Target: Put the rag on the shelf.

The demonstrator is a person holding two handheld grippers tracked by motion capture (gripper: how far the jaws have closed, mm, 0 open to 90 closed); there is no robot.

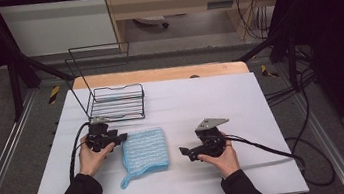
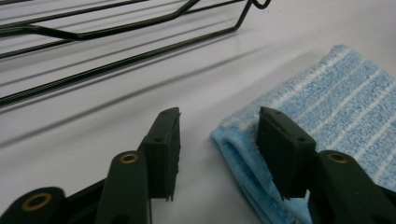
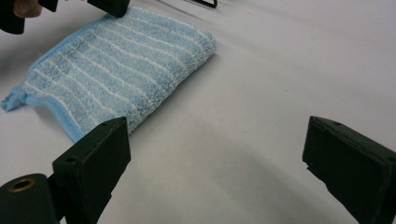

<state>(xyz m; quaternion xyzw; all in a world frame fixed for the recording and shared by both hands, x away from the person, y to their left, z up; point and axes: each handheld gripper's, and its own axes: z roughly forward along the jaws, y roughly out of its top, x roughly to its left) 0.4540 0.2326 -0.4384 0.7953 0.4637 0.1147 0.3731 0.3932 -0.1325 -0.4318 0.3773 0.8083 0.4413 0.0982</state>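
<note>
Here, cloth (image 2: 327, 102) corner between left gripper (image 2: 219, 140) fingers (image 2: 280, 144).

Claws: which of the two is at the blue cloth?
The left claw, at the blue cloth's folded corner near the wire rack; the right claw stands wide, apart.

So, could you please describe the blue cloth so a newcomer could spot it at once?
On the white table, in front of the black wire rack, lies a folded cloth. It is light blue with pale stripes and a small loop at one corner, lying between the two hands.
</note>
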